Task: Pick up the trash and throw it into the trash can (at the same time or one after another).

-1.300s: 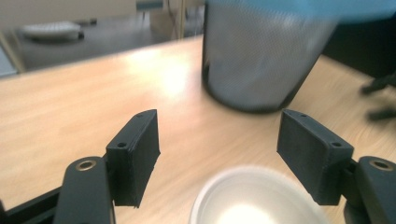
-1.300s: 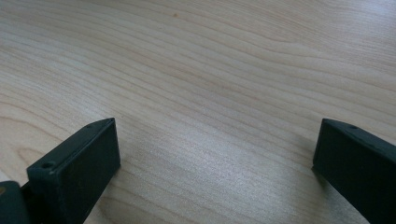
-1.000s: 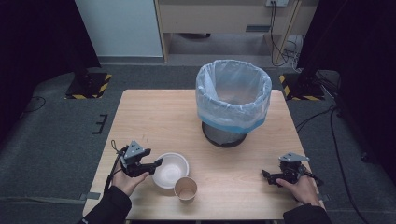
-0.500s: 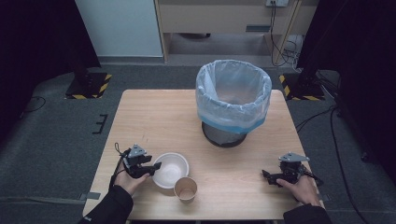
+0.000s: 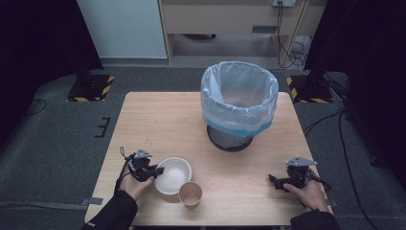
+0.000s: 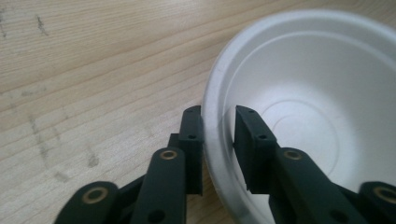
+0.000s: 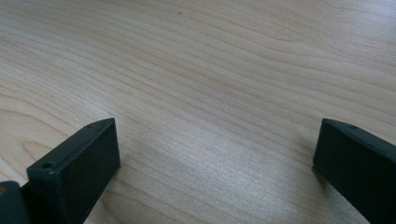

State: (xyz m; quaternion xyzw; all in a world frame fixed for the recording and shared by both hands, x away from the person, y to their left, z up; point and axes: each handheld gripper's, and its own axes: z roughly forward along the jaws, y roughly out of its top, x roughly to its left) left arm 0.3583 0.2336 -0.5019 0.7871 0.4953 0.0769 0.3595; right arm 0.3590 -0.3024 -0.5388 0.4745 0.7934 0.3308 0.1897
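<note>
High view shows a wooden table [image 5: 163, 120] with a bin lined by a pale plastic bag [image 5: 239, 103] standing on its far half; everything else is placed here against that bin. Nearer the person than the bin and off to its left lies a white bowl [image 5: 173, 175], upright and empty, and touching or just beside the bowl's near right edge stands a brown paper cup [image 5: 190, 194], open end up. The left gripper [image 5: 155, 171] sits at the bowl's left side, on the opposite side of the bowl from the bin's base, held in the person's left hand [image 5: 134, 184]. In the left gripper view its jaws have just been closing and now straddle the bowl's rim [image 6: 212, 121], one jaw outside the wall and one inside; the outer jaw lies against the rim, while a thin gap may remain at the inner jaw, so a firm pinch cannot be told for sure. The right gripper [image 5: 274, 179] rests nearer the person than the bin and to its right, well apart from bowl and cup, in the right hand [image 5: 311, 194]. In the right gripper view its jaws stand wide over bare wood with nothing between them.
</note>
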